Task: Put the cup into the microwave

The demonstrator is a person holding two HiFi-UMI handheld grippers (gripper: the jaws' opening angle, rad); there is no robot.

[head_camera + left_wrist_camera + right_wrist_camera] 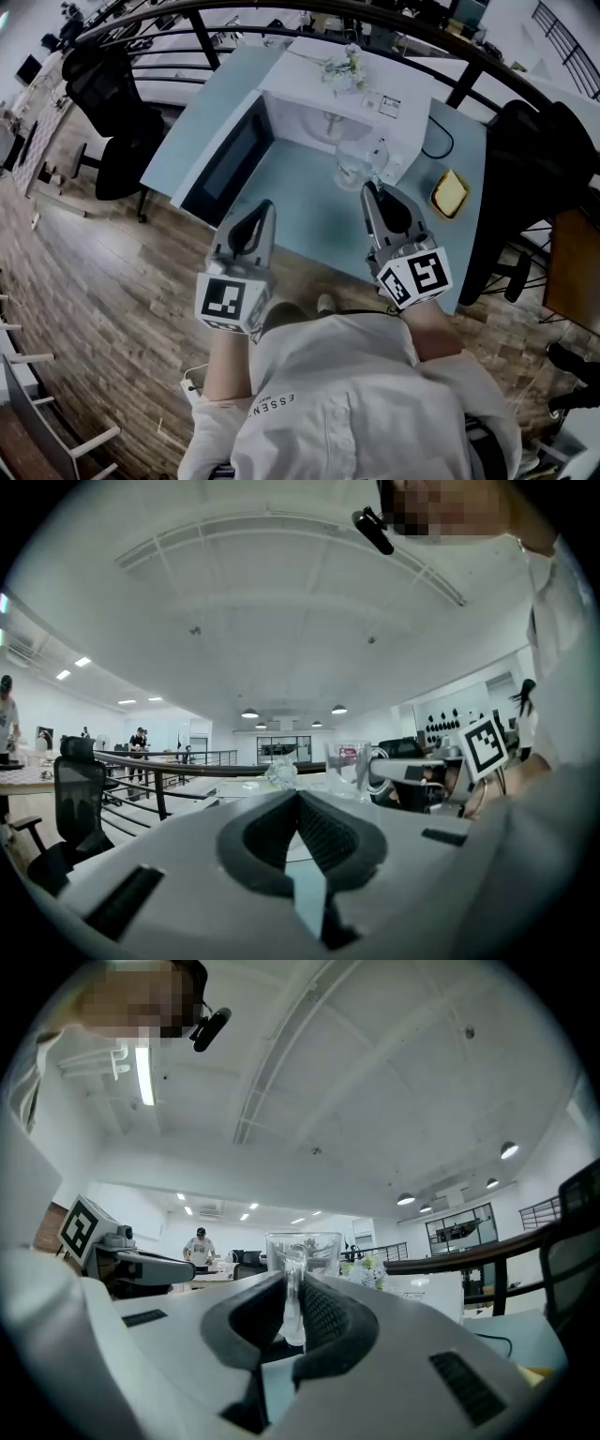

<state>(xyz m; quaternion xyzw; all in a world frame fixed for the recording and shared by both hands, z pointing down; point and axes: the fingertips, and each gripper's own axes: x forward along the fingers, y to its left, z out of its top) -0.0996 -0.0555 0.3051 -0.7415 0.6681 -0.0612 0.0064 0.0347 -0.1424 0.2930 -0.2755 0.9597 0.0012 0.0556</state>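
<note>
Cup (354, 161): your right gripper (372, 187) pinches only its thin handle; glass hangs ahead of jaws, may twist loose or clip microwave (309, 127) opening beyond. Left gripper (266, 206) closed, empty.

The cup (357, 161) sat between the jaws of the right gripper (371, 194), above the bench (319, 225). Straight ahead of it on the bench stood the microwave (328, 117), with flowers (345, 67) on top. The microwave's open door (230, 157) hung ahead of the left gripper (263, 211), which was left of the right one and apart from it. A small flat object (450, 192) lay on the bench to the right gripper's right.
</note>
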